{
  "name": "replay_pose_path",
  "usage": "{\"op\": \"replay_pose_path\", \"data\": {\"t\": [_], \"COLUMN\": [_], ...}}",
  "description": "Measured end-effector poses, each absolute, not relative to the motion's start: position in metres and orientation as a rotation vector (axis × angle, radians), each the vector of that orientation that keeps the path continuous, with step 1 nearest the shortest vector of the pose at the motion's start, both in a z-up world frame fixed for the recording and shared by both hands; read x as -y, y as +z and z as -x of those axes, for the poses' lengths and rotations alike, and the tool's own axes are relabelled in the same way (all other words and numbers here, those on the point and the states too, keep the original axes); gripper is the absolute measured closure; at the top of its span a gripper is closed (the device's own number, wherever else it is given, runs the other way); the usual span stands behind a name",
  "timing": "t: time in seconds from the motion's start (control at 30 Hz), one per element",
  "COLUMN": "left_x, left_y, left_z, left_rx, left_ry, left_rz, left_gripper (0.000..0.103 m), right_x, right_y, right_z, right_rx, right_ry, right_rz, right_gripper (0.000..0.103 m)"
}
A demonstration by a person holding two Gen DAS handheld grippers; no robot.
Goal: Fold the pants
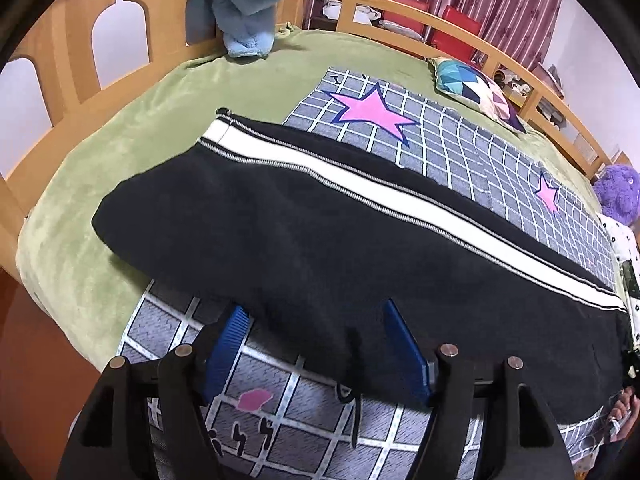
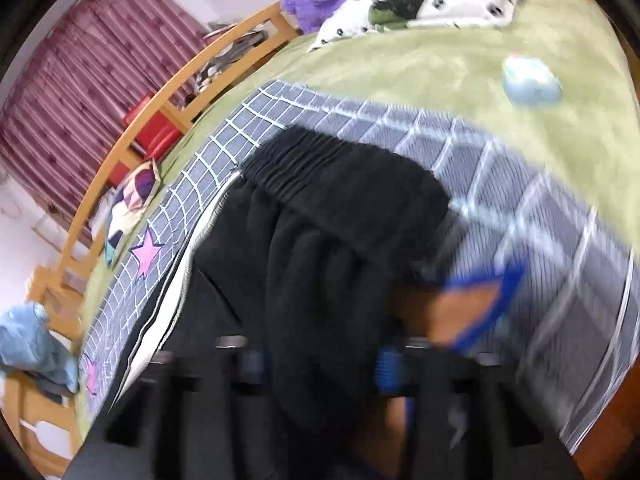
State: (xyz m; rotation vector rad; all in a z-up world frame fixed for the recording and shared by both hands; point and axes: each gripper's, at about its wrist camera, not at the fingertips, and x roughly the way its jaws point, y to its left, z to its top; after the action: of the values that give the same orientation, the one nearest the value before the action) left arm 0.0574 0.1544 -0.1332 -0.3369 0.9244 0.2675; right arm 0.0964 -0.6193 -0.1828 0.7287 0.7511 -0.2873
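The left gripper [image 1: 316, 344] points down at a slant over the near edge of the bed, its two blue fingers [image 1: 226, 350] spread wide. The near hem of the black pants [image 1: 304, 240] lies between and under them, but neither pad presses on the cloth, so nothing is pinched. At about four o'clock in the left wrist view, a hand [image 1: 624, 412] shows at the frame's edge.

The right gripper [image 2: 320, 364] is heavily blurred. It also tilts downward, with a bunched fold of black fabric lying between its blue pads [image 2: 386, 368]. Whether the pads actually clamp that fabric I cannot tell through the blur.

The pants lie flat, folded lengthwise, on a grey grid-patterned mat [image 1: 452, 148] with pink stars, which rests on the green blanket [image 1: 120, 160] covering the bed. A white side stripe [image 1: 360, 196] runs from ten o'clock to four o'clock across the left view. In the right view the gathered elastic waistband [image 2: 320, 160] sits at about twelve o'clock from the gripper.

Around the mat: a blue plush toy [image 1: 256, 4] at twelve o'clock against the wooden bed rail [image 1: 500, 52], a geometric-print cushion [image 1: 476, 88] at two o'clock, and a purple plush [image 1: 618, 196] at three o'clock. A small pale round object [image 2: 530, 84], too blurred to identify, rests on the blanket at one o'clock in the right view, well apart from the pants.
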Motion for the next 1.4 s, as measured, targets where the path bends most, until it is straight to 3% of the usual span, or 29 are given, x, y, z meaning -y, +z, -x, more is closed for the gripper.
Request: {"op": "replay_pose_path", "data": {"t": [0.13, 0.27, 0.4, 0.77, 1.1, 1.13, 1.2, 1.4], "left_x": [-0.156, -0.162, -0.176, -0.231, -0.284, -0.288, -0.296, -0.314], "left_y": [-0.123, -0.121, -0.112, -0.093, -0.119, -0.121, -0.127, -0.156], "left_z": [-0.059, -0.06, -0.054, -0.076, -0.154, -0.161, -0.176, -0.212], "left_rx": [-0.897, -0.883, -0.851, -0.798, -0.85, -0.854, -0.867, -0.959], "left_ry": [0.245, 0.232, 0.212, 0.246, 0.211, 0.211, 0.189, 0.194], "left_rz": [0.342, 0.341, 0.347, 0.289, 0.313, 0.309, 0.299, 0.302], "left_gripper": [0.035, 0.035, 0.035, 0.035, 0.036, 0.039, 0.061, 0.06], "right_x": [0.614, 0.612, 0.614, 0.529, 0.417, 0.408, 0.393, 0.356], "right_y": [-0.137, -0.173, -0.181, -0.104, -0.112, -0.114, -0.118, -0.13], "right_z": [-0.091, -0.102, -0.071, -0.057, -0.116, -0.12, -0.128, -0.138], "right_rx": [-0.616, -0.823, -0.875, -0.802, -0.848, -0.852, -0.872, -0.919], "right_ry": [-0.195, -0.28, -0.36, -0.372, -0.24, -0.228, -0.202, -0.182], "right_rz": [-0.573, -0.519, -0.434, -0.2, -0.154, -0.152, -0.151, -0.123], "right_gripper": [0.072, 0.067, 0.041, 0.041, 0.043, 0.044, 0.044, 0.044]}}
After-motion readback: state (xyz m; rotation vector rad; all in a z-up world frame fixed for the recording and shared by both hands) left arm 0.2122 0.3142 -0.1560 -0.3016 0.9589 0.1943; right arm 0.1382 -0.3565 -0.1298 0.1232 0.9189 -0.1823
